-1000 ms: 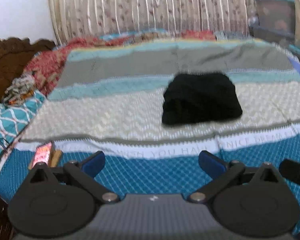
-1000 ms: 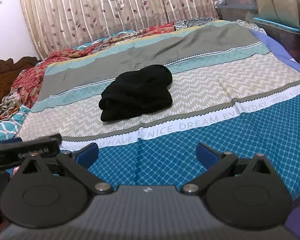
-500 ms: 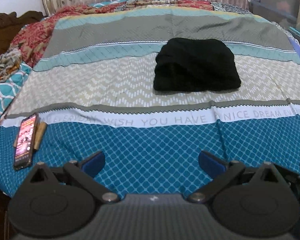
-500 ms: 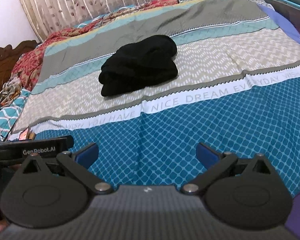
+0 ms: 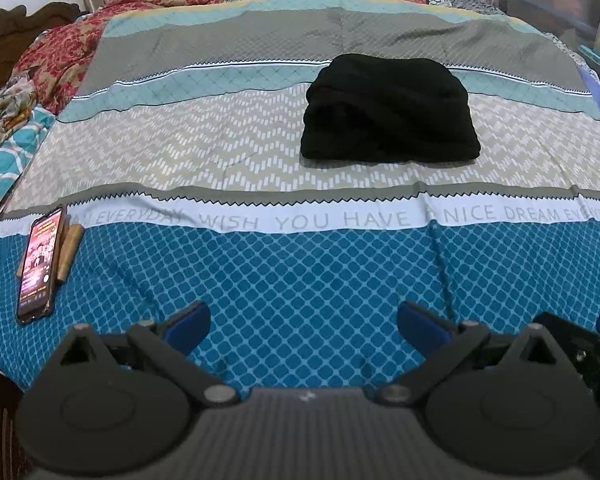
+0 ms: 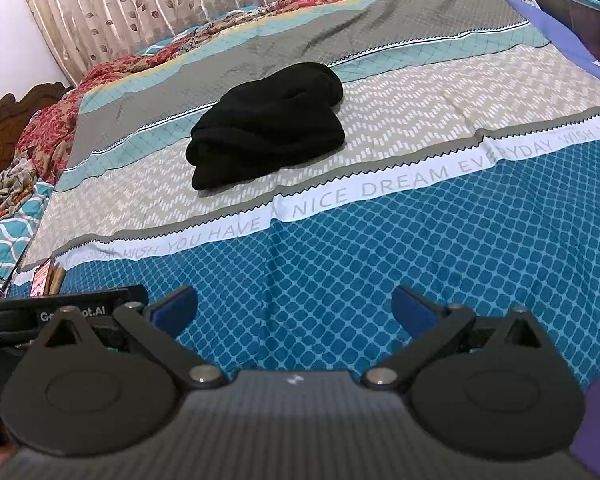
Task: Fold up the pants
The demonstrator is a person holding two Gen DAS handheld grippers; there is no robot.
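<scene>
While both tools hang above the near, blue-checked end of the bed (image 5: 284,280), the black pants (image 5: 390,114) lie well ahead of them as a folded, rumpled bundle on the cream zigzag band of the bedspread, its far edge reaching the teal stripe. From the left wrist camera the bundle sits at about 1 o'clock; from the right wrist camera the same pants (image 6: 266,126) sit at about 11 o'clock, so they rest roughly between the two tools and far from both.

The left hand-held gripper (image 5: 303,325) has its blue-padded fingers spread wide with nothing between them, only bedspread showing in the gap. The right hand-held gripper (image 6: 294,310) is likewise spread wide and empty. Neither touches the fabric of the pants.

A white band printed with lettering (image 5: 328,220) crosses the bed between the blue area and the zigzag band. At the left camera's 9 o'clock a phone (image 5: 40,264) with a lit screen lies flat near the bed's edge, and a small brown stick-like object (image 5: 70,250) lies just beside it; what it is I cannot tell. Red patterned bedding (image 5: 60,52) is heaped at 10 o'clock, and leaf-print curtains (image 6: 140,4) hang behind the bed
</scene>
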